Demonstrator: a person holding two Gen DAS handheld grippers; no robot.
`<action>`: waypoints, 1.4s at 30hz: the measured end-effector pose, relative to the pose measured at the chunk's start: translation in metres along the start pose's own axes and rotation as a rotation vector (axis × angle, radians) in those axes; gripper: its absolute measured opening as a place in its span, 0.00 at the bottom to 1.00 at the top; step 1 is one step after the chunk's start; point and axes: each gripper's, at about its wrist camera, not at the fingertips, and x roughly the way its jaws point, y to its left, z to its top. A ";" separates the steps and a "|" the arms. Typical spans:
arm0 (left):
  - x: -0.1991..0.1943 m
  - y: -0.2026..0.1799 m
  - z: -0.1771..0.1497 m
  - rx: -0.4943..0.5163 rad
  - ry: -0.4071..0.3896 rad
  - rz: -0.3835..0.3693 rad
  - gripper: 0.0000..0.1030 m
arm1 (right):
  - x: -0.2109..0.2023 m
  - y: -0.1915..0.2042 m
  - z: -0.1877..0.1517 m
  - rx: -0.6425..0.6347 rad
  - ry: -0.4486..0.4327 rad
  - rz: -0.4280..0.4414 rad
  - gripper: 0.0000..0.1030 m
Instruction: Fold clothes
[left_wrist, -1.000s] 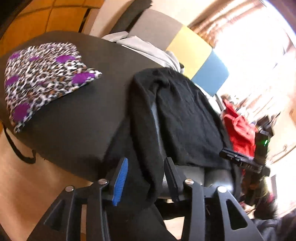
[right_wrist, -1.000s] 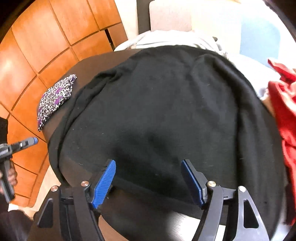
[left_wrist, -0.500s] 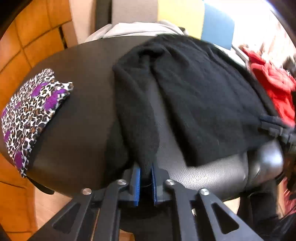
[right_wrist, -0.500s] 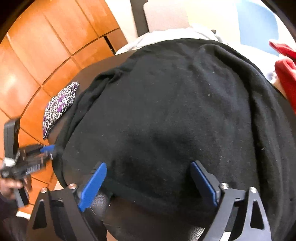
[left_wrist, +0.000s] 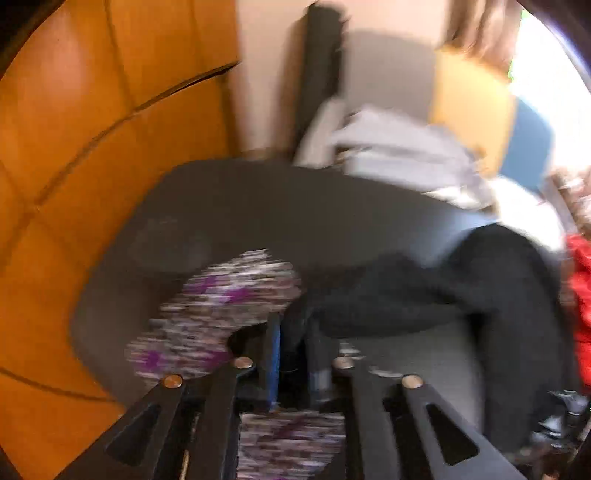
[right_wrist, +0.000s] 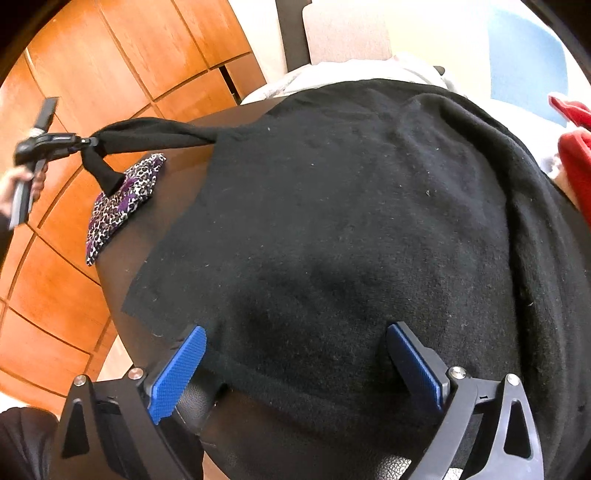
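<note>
The black sweater (right_wrist: 351, 229) lies spread over the dark desk (right_wrist: 147, 236), not yet folded. The left gripper (right_wrist: 83, 142) pinches one sleeve (right_wrist: 147, 138), stretched taut out to the side above a folded leopard-print garment (right_wrist: 122, 199); its jaws are easing apart, though cloth is between them. The right gripper (right_wrist: 295, 373) hovers spread wide over the near hem, pinching nothing. One piece seems done; this sweater's sleeves and body remain, as do the grey clothes (right_wrist: 332, 72) and red garment (right_wrist: 576, 155) beyond.
</note>
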 end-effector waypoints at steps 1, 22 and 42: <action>0.003 0.009 0.003 -0.001 0.009 0.058 0.22 | 0.000 0.000 0.001 -0.004 0.005 -0.002 0.97; 0.031 -0.339 -0.095 0.247 0.024 -0.769 0.23 | -0.008 -0.038 0.016 0.155 -0.043 0.006 0.97; -0.034 -0.395 -0.211 0.680 -0.139 -0.747 0.24 | -0.198 -0.153 -0.128 0.572 -0.192 -0.309 0.69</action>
